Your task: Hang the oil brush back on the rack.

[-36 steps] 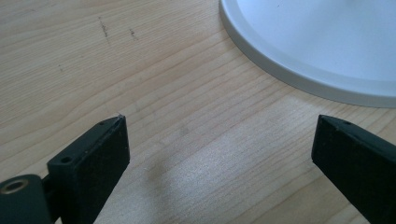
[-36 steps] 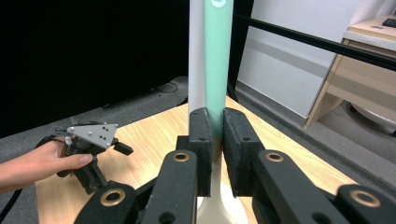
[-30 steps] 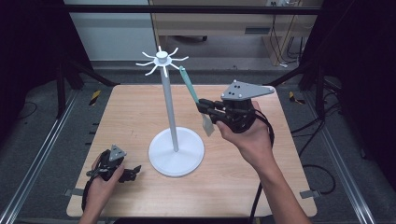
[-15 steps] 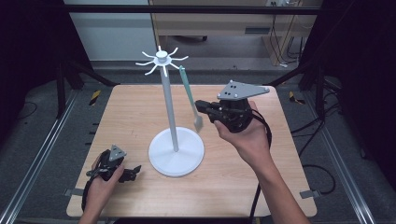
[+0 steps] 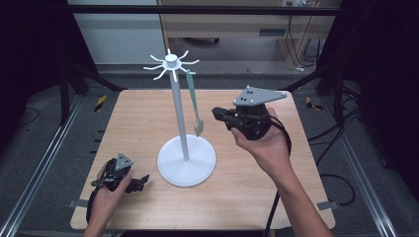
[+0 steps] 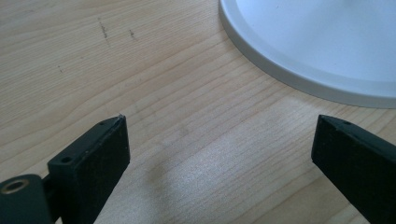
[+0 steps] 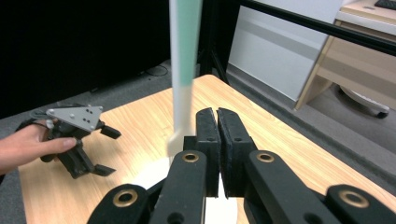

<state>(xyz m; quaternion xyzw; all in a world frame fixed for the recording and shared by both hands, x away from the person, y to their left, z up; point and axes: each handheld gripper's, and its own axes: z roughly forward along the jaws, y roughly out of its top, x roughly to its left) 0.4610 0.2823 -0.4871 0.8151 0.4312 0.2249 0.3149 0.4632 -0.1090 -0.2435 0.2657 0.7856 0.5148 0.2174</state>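
Spatula hangs on stand, grippers apart

Table (image 5: pixel 148 113): white stand (image 5: pixel 186 160) centre, green-handled spatula (image 5: pixel 194 101) hanging off a top hook (blade free). Right gripper (image 5: pixel 217 114) at 3 o'clock, jaws pressed together, empty; left gripper (image 5: pixel 141 181) at 8 o'clock, jaws spread.

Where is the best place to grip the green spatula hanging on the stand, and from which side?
Probably the lower handle of the spatula, above its blade, coming from the right: it hangs upright from a hook, and the pole blocks the left.
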